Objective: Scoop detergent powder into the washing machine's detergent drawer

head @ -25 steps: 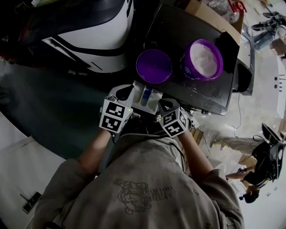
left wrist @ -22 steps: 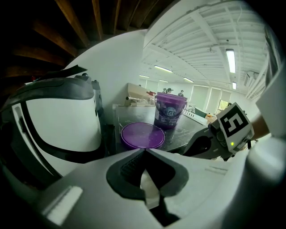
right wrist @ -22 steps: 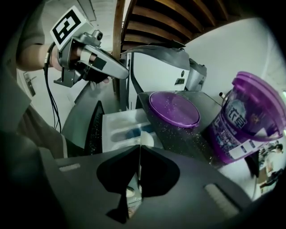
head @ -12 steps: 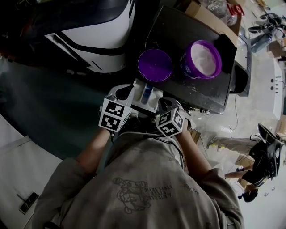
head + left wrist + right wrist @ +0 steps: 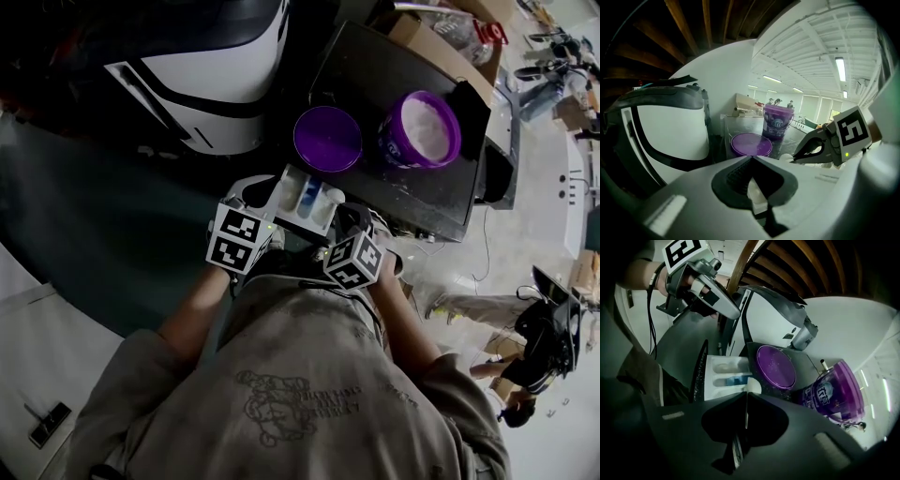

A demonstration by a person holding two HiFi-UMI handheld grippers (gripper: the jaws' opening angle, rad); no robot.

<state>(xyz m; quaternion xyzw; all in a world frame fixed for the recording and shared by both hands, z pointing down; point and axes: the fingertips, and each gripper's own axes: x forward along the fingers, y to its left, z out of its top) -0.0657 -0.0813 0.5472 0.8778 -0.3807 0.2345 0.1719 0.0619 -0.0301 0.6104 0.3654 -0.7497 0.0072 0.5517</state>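
Observation:
The white detergent drawer [image 5: 309,195] [image 5: 723,377] stands pulled out of the dark machine, with a blue insert in its middle compartment. On the machine's dark top [image 5: 394,66] rest a flat purple lid [image 5: 327,139] [image 5: 776,366] and an open purple tub [image 5: 420,129] [image 5: 830,391] of white powder. My right gripper [image 5: 349,217] [image 5: 746,397] is shut on a thin white scoop [image 5: 752,386], whose bowl hangs at the drawer's near edge. My left gripper [image 5: 262,192] [image 5: 752,158] [image 5: 735,312] hovers shut just left of the drawer; I cannot tell whether it touches it.
A white and black rounded housing [image 5: 206,66] rises left of the machine top. Cardboard boxes [image 5: 427,23] sit behind it. A cable [image 5: 487,253] runs over the pale floor on the right, where a person [image 5: 534,352] stands.
My right gripper has drifted a little left and nearer to the drawer with the scoop. The left gripper has stayed beside the drawer.

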